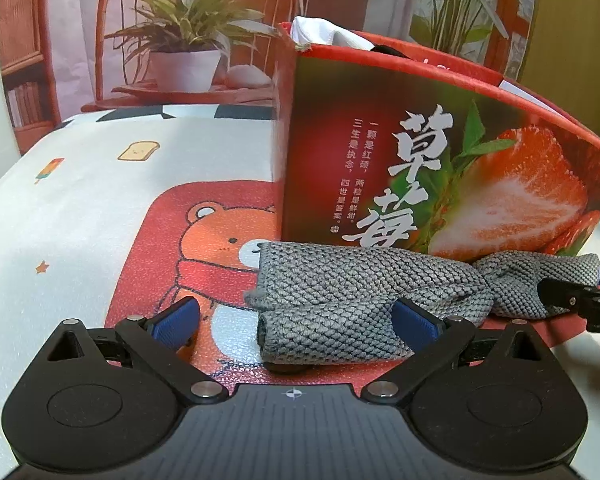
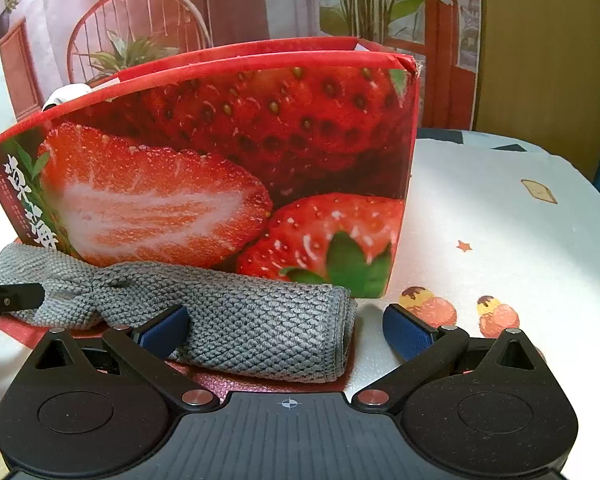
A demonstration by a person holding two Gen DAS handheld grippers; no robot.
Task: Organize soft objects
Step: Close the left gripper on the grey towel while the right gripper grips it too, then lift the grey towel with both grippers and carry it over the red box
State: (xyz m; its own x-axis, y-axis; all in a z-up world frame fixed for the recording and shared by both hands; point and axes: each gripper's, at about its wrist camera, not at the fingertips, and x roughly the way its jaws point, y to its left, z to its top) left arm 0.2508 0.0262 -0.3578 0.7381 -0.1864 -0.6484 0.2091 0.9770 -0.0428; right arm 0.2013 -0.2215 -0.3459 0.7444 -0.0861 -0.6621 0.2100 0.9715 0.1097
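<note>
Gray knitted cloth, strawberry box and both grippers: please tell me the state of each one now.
Gray knitted cloth: rolled up, pinched in the middle, lying on the table against the box front.
Strawberry box: upright, open at the top, white fabric showing above its rim.
Left gripper: open, fingers either side of one end of the roll.
Right gripper: open, fingers either side of the other end.

- We see grey knit-textured cloth (image 1: 356,292).
- Red box (image 2: 236,168), strawberry print, white lettering.
- White tablecloth (image 1: 100,208), orange bear on red patch.
- Blue gripper pads (image 2: 406,334).
</note>
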